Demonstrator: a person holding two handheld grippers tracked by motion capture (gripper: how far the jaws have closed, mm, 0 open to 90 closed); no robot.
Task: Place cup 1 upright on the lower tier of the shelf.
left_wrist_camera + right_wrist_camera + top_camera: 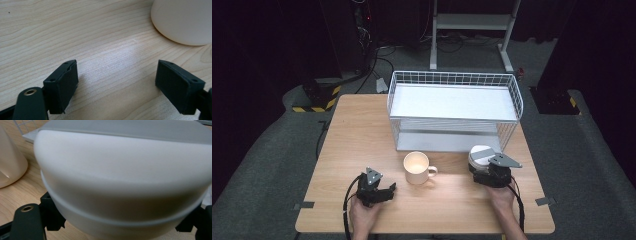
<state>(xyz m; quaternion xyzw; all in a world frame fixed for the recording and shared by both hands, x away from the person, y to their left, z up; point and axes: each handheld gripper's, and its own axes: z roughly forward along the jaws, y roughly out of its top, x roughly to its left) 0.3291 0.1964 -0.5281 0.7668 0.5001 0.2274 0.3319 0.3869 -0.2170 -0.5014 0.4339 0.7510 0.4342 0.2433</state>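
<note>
Right gripper (486, 169) fingers clamped on round white lidded container (120, 177); smooth wall may slip. Left gripper (117, 82) fingers apart, empty.

1. A cream mug (417, 167) is standing upright near the middle of the wooden surface (362, 135), its handle pointing right.
2. A white wire rack (454, 107) is sitting at the far side of the surface, just behind the mug.
3. A white metal stand (472, 22) is standing on the floor beyond the surface.
4. Black cables (372, 55) are lying on the grey floor (272, 145).
</note>
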